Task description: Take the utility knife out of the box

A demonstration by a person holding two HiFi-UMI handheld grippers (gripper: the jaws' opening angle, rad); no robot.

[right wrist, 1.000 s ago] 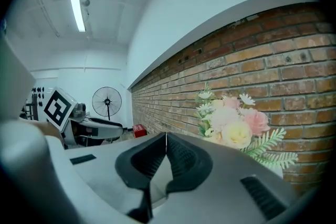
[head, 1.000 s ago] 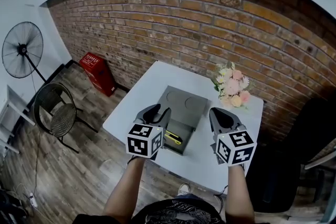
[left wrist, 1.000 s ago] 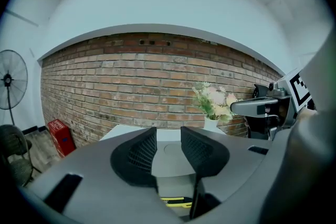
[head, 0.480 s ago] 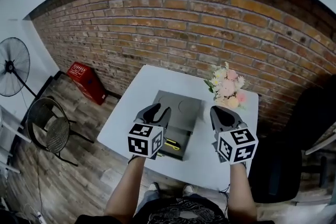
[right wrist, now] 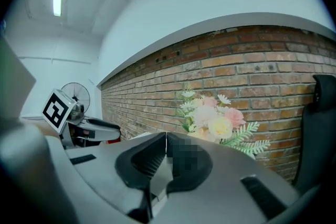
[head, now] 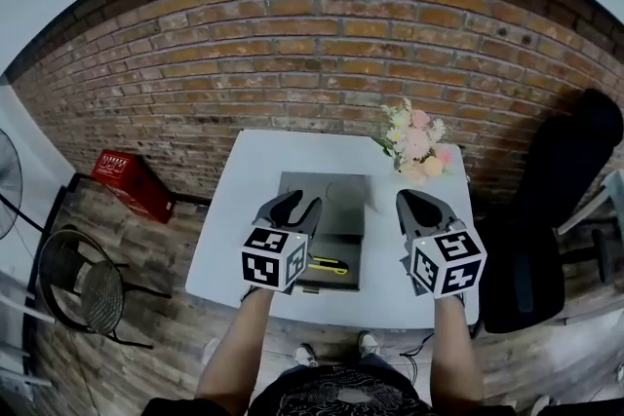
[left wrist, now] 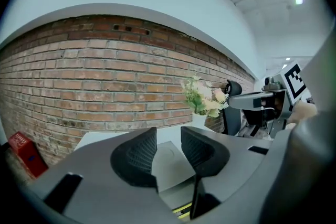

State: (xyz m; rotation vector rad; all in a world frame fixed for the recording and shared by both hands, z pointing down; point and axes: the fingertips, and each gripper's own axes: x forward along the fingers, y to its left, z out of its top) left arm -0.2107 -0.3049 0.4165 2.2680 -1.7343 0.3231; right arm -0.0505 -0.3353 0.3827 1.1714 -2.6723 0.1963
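Note:
A grey box (head: 343, 202) lies open in the middle of the white table (head: 258, 161), its lid folded back toward the brick wall. The yellow utility knife (head: 329, 265) rests in the near half of the box. My left gripper (head: 295, 208) hovers over the box's left side, open and empty. In the left gripper view the box lid (left wrist: 169, 161) shows through the gap of the left gripper (left wrist: 168, 136), with a yellow sliver of the knife (left wrist: 181, 211) below. My right gripper (head: 420, 207) floats right of the box, shut and empty; in its own view the right gripper (right wrist: 166, 137) has its tips touching.
A vase of pink and white flowers (head: 414, 143) stands at the table's far right corner. A black office chair (head: 556, 209) is right of the table. A red crate (head: 132, 185) and a wire chair (head: 83, 292) stand on the wooden floor at left.
The head view has swung right: the table now sits square ahead, and the fan has slid to the left edge. Both grippers keep their jaws as they were.

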